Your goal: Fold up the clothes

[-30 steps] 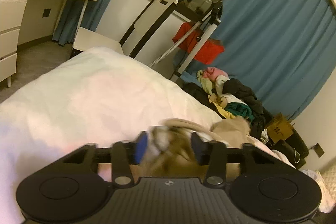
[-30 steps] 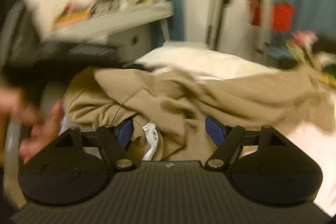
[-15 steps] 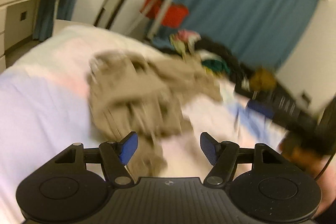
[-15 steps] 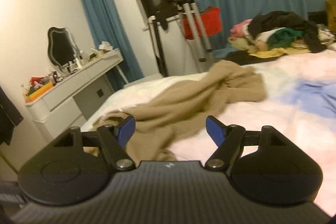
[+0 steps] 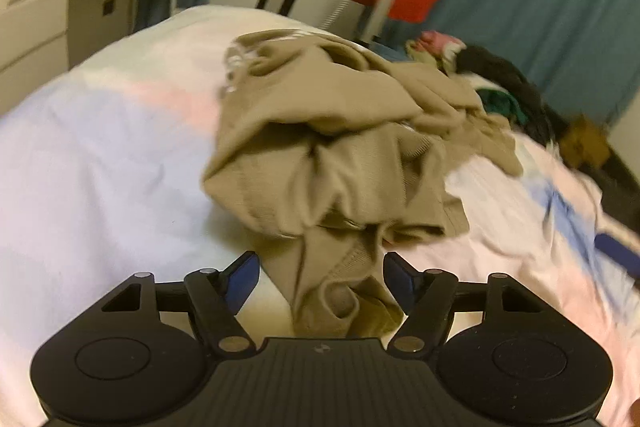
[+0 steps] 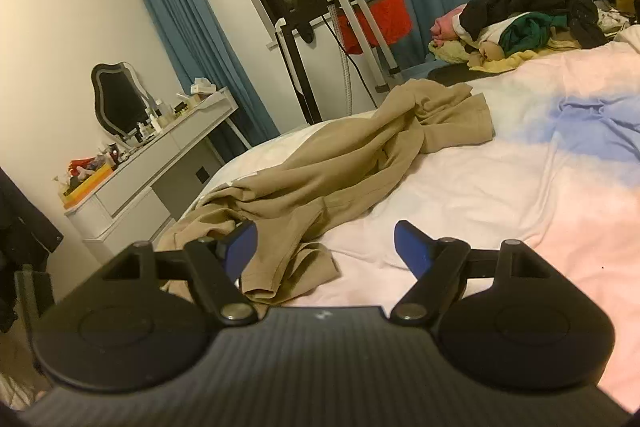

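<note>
Left gripper (image 5: pixel 319 277): jaws apart, a hanging fold of the tan garment (image 5: pixel 336 147) between the pads, neither pad pressing it; jaws have just been closing slightly. Right gripper (image 6: pixel 325 247): jaws apart, empty, only the garment's near hem by its left pad. Garment lies crumpled on the bed (image 6: pixel 480 187), long axis running away toward the clothes pile (image 6: pixel 520 23); left is nearer.

**Open bedding flanked by clutter**

Bare bedsheet (image 6: pixel 460 195) was left clear right of the crumpled tan garment (image 6: pixel 332 171). The far edge was blocked by a clothes pile (image 6: pixel 524 23); a dressing table (image 6: pixel 160 163) was crowded against the left.
</note>
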The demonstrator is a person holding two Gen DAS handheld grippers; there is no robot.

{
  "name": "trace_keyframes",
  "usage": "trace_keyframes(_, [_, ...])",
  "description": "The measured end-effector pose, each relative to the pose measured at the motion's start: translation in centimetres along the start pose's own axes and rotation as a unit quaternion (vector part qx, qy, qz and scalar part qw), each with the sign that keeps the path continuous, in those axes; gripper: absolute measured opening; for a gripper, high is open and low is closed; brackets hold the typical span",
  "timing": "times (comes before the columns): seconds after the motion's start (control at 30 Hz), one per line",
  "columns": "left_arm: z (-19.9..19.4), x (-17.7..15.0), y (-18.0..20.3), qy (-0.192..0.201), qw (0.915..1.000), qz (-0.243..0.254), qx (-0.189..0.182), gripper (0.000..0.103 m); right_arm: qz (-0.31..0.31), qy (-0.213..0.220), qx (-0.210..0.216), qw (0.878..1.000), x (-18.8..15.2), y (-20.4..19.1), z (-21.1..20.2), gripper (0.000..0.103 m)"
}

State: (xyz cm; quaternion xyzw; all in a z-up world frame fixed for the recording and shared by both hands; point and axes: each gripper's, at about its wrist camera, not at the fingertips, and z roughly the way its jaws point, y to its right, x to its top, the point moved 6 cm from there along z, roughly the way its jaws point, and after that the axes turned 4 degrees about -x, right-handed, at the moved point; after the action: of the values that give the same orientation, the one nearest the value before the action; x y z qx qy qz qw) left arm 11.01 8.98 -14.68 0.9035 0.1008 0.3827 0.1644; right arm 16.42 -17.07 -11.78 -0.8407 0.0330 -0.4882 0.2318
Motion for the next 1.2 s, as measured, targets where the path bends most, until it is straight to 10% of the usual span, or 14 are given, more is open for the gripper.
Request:
trace_keyframes(0.3, [-1.5,1.2,-2.2,0.031,0.9966,-0.077,-0.001,0.009,-0.039,0.014,0.002,0.999,-0.7,-1.8,1.2,0.078])
trace_keyframes(0.73, [-4.8,1.3,-6.2,0.11,0.9726,-0.204,0.018,0.0,-0.234,-0.006,0.082,0.969,-2.6,-9.8,3.8,0.076])
trace_keyframes(1.0, [-2.5,0.1,-7.9,0.061,0.9699,-0.236,-0.001,0.001,-0.414,-0.055,0.07,0.906,-3.2,-15.1,9.3,0.075])
trace_keyframes(1.2, [-1.1,-0.1,-8.8,0.048,0.9656,-0.255,-0.003,0.001,-0.56,-0.078,0.085,0.821,-4.9,-19.4,11.4,0.075])
